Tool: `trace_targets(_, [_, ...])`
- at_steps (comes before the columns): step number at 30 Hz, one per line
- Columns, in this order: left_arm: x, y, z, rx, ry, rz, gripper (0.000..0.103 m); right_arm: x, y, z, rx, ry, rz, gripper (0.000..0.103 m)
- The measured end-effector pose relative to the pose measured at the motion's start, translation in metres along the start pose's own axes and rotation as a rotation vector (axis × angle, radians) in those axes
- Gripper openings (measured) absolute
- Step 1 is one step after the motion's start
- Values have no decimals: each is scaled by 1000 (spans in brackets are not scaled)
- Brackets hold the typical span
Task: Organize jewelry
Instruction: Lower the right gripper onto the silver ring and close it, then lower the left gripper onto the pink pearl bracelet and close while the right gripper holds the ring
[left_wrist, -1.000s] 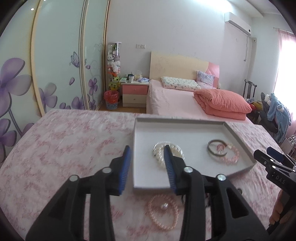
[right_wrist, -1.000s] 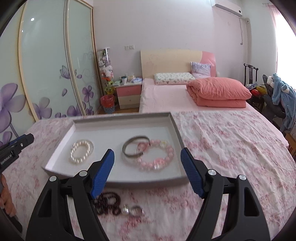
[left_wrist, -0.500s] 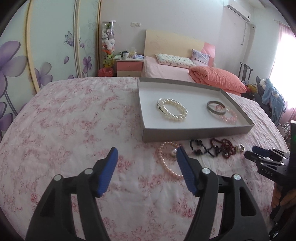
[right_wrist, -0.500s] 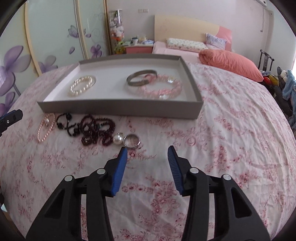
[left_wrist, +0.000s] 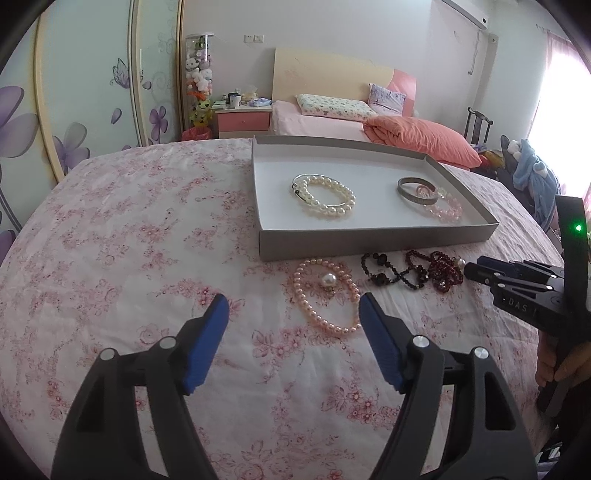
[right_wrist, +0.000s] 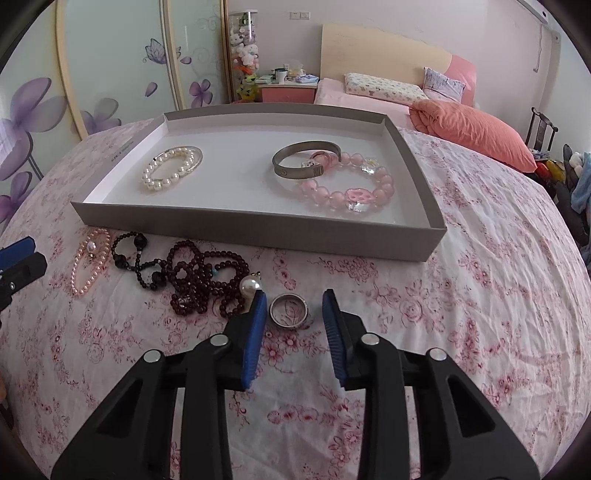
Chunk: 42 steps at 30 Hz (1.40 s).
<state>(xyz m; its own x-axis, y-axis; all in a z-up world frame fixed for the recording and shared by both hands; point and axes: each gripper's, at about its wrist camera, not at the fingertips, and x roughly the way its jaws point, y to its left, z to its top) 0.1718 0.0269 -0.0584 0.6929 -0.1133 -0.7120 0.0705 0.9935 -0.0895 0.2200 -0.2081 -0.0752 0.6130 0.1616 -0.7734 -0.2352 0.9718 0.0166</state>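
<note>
Floral cloth covers the bench (right_wrist: 498, 280) under both pairs of tongs, wrinkled and soft. Ahead of the right tongs (right_wrist: 293, 308) sits the grey tray (right_wrist: 258, 227), its near wall just past the fingertips; inside lie a white pearl bracelet (right_wrist: 171, 168) toward the left, and a metal cuff (right_wrist: 304, 162) touching a pink bead bracelet (right_wrist: 347, 184) straight ahead.

Outside the tray, left of the right tongs, a heap of dark red beads (right_wrist: 207, 280) tangles with a black bead strand (right_wrist: 135, 254), and a pink pearl strand (left_wrist: 325, 295) lies just ahead of the left tongs (left_wrist: 293, 314), between their tips and the tray wall. A loose white pearl pendant (right_wrist: 251, 285) rests right beside the right tongs' left fingertip.

Smallest is the silver ring (right_wrist: 288, 311), flat on the cloth between the spread right fingers, not yet touched. The left tongs are also spread wide and hold nothing.

The step in hand looks to be picking up the ring. To do it well, I would lower the tips until they press lightly into the cloth, centre the ring between the pads, and close slowly so the thin band does not flip or skate away. Keep the left finger clear of the pendant and the bead heap, or they may be dragged along.
</note>
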Motion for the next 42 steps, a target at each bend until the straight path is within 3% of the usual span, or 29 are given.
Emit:
trace_targets(13, [19, -16, 2, 23, 50, -6, 71, -8, -18, -10, 125, -2, -94, 23])
trace_targets(18, [33, -16, 5, -14, 88, 9, 57, -8, -20, -10, 125, -2, -89, 23])
trace_targets(22, [41, -16, 6, -22, 106, 19, 54, -8, -20, -10, 127, -2, -85, 23])
trace_targets(25, [43, -17, 5, -9, 105, 38, 45, -8, -20, -10, 129, -2, -83, 23])
trace_targets(30, [44, -21, 5, 26, 99, 88, 16, -8, -20, -9, 130, -2, -82, 23])
trace_targets(32, [44, -19, 5, 36, 99, 96, 9, -8, -20, -10, 130, -2, -82, 23])
trace_targets(37, [45, -18, 6, 62, 106, 110, 9, -9, -20, -10, 130, -2, -82, 23])
trace_targets(39, [44, -19, 6, 61, 108, 112, 17, -8, -20, -10, 131, -2, -81, 23])
trace_targets(42, [45, -20, 5, 65, 101, 120, 19, -8, -20, -10, 131, -2, -80, 23])
